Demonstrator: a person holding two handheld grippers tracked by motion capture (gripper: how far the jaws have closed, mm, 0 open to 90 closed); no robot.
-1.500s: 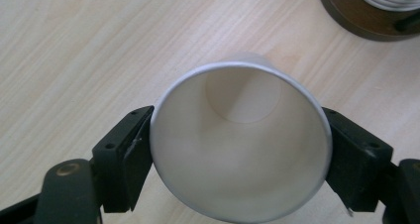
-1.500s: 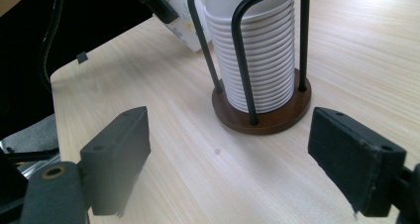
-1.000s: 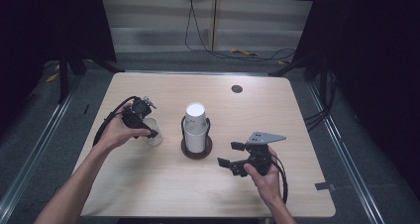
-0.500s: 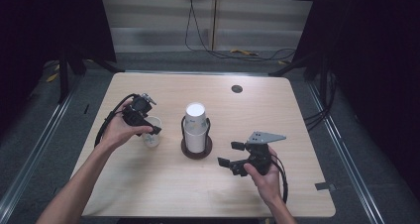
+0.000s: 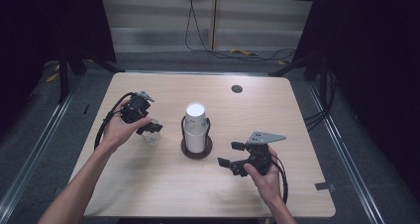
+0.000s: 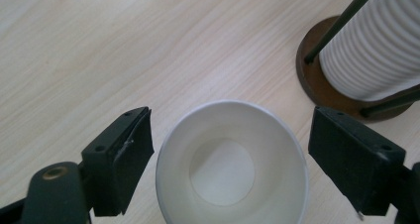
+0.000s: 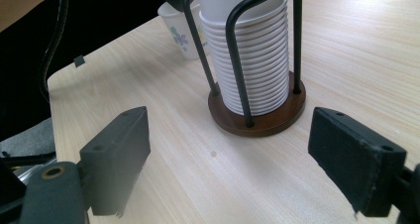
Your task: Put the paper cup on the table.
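Your left claw (image 6: pixel 223 149) has just been opening around the paper cup (image 6: pixel 232 163), released upright on the bench (image 6: pixel 99 45); lift clear next, right claw (image 7: pixel 228 154) gaping idle.

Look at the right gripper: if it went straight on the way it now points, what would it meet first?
Probably the cup holder: the right gripper, jaws open with nothing between them, points across bare table at its wooden base and the stack of paper cups it holds. Depth is unclear, so it might pass just beside it.
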